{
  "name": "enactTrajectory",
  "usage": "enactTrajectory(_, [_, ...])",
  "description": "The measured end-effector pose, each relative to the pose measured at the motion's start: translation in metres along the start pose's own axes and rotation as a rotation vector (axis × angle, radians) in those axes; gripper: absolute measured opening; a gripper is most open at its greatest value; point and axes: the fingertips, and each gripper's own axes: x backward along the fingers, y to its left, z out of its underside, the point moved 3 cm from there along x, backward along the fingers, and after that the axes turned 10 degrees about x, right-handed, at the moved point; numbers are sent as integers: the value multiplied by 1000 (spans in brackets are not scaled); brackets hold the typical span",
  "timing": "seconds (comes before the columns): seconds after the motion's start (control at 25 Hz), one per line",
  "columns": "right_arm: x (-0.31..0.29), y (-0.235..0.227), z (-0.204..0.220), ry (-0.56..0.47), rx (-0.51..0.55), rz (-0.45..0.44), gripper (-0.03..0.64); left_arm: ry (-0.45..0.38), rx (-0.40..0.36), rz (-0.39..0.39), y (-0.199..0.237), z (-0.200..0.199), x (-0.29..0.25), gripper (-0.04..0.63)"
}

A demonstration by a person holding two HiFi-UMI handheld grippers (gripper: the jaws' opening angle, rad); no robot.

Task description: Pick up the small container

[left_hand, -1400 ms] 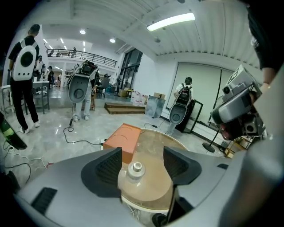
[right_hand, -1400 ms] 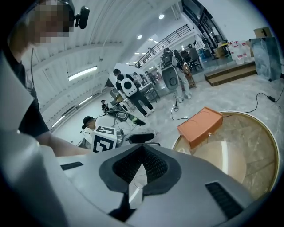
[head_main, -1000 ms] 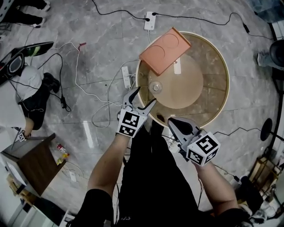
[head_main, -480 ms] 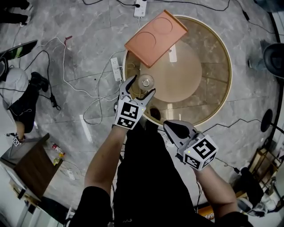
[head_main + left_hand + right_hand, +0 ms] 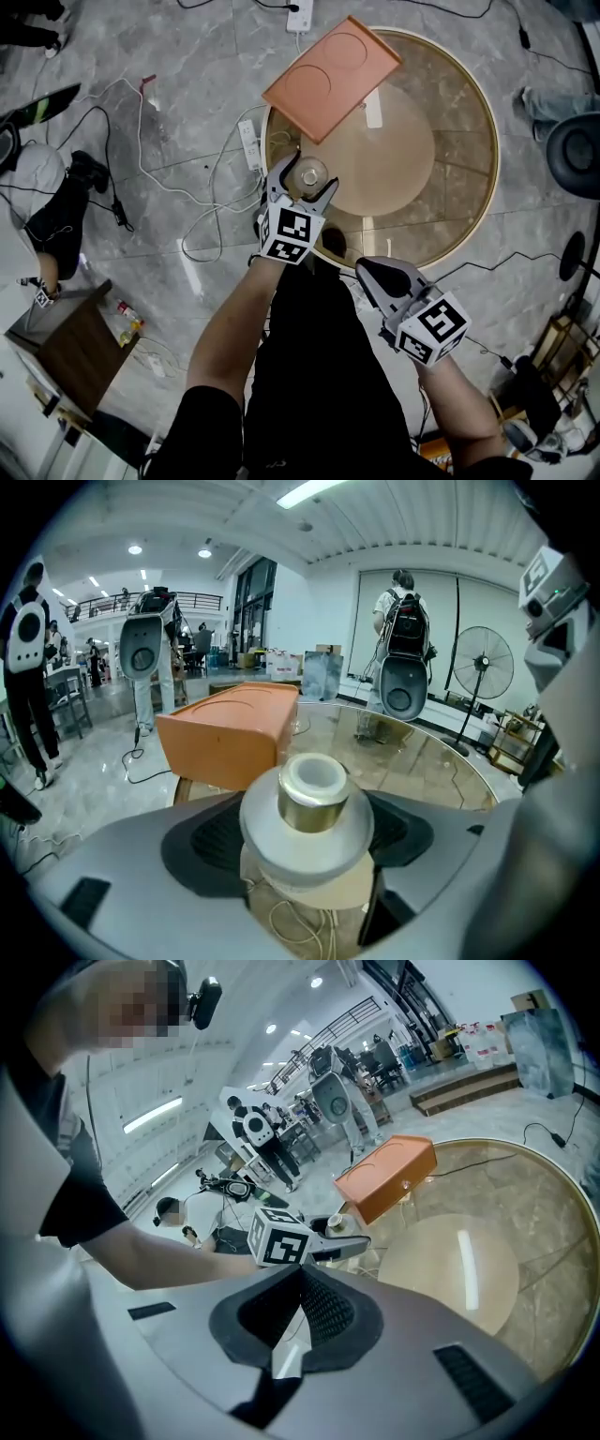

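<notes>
The small container [image 5: 309, 172], a pale jar with a gold collar, stands near the left rim of the round glass table [image 5: 487, 187]. My left gripper [image 5: 309, 180] is open and straddles it. In the left gripper view the container [image 5: 314, 789] sits between the wide-spread pads of that gripper [image 5: 309, 834], whose jaws have just been opening. My right gripper [image 5: 368, 270] hangs shut off the table's near edge, in front of the person's body. Its pads meet with nothing between them in the right gripper view [image 5: 298, 1314], where the container [image 5: 336, 1223] also shows.
An orange tray [image 5: 330, 75] overhangs the table's far left rim. A small white object [image 5: 373, 111] lies beside it. Power strips [image 5: 248, 143] and cables cross the floor at left. A wooden side table [image 5: 66, 347] stands lower left and a black round base [image 5: 574, 155] at right.
My left gripper has come forward and down from short of the container until its jaws stand on either side of it. The right gripper has sunk a little and stays shut.
</notes>
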Motion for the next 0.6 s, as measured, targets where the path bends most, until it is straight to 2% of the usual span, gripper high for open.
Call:
enactTrajectory(0.24, [5,-2,3,7,-13,11,14,24,-24,-9,1,-2,-5,353])
enactTrajectory(0.4, [9,8,-8,-4,-3,7,14,66,2,11,-1,-6,0,345])
enactTrajectory(0.6, [25,32,-44,-36,37,-9,14,53,-14,33,-19,-48,38,344])
